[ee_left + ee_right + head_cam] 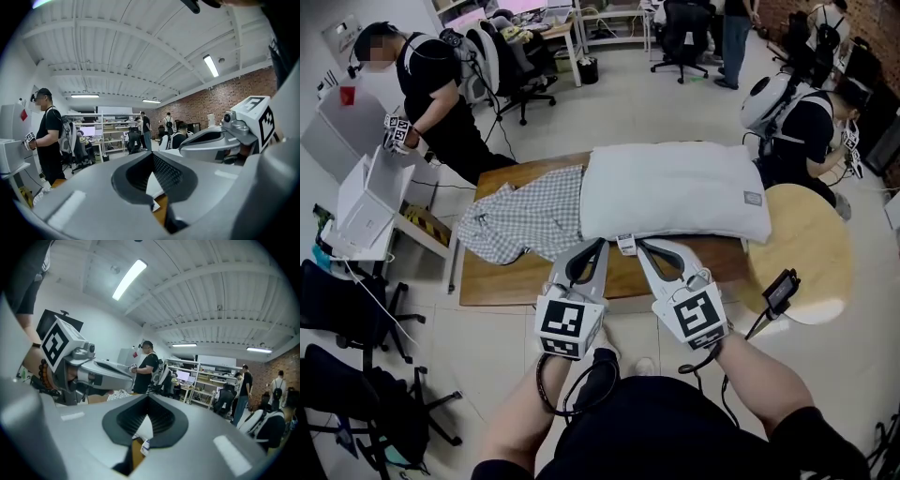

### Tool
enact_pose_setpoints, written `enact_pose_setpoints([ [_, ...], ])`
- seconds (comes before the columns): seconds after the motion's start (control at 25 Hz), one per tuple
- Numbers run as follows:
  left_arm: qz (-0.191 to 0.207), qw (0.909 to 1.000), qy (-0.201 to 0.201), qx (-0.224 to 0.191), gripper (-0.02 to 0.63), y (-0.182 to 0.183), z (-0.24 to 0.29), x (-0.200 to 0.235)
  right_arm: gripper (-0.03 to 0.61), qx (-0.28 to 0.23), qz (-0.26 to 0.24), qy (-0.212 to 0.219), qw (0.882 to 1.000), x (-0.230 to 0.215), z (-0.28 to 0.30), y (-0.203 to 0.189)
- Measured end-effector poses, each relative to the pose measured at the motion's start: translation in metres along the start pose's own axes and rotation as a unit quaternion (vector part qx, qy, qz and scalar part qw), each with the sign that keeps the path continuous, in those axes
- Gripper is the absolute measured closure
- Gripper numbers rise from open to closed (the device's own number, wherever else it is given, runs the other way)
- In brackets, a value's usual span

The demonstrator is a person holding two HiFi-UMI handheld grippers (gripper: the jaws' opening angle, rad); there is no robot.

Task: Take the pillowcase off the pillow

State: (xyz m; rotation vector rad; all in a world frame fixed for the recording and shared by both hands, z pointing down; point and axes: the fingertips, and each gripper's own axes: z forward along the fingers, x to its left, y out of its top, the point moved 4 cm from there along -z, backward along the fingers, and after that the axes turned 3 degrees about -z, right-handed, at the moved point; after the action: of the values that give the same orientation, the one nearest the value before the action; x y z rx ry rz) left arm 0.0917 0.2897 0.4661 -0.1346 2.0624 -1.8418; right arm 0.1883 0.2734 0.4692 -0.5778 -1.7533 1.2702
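A bare white pillow (675,192) lies across the wooden table (502,286). The grey checked pillowcase (525,220) lies crumpled on the table to its left, touching the pillow's left end. Both grippers point at the pillow's near edge, side by side. My left gripper (602,242) is shut with nothing between its jaws, as is my right gripper (639,244). A small white tag (626,246) on the pillow's edge sits between the two tips. In the gripper views the shut left tips (152,153) and right tips (147,397) show white pillow (144,427) behind them.
A round wooden table (811,248) adjoins the right end, with a small black device (780,291) on a stalk by it. One person (431,84) stands at the far left, another (802,122) crouches at the far right. White boxes (370,202) and black chairs (356,375) stand left.
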Motion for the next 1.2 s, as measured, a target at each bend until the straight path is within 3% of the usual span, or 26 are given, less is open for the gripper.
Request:
enact_pose_setpoints([
  [1.2, -0.003, 0.9999, 0.010, 0.002, 0.611, -0.002, -0.011, -0.015, 0.578, 0.001, 0.014, -0.003, 1.000, 0.012, -0.006, 0.007],
])
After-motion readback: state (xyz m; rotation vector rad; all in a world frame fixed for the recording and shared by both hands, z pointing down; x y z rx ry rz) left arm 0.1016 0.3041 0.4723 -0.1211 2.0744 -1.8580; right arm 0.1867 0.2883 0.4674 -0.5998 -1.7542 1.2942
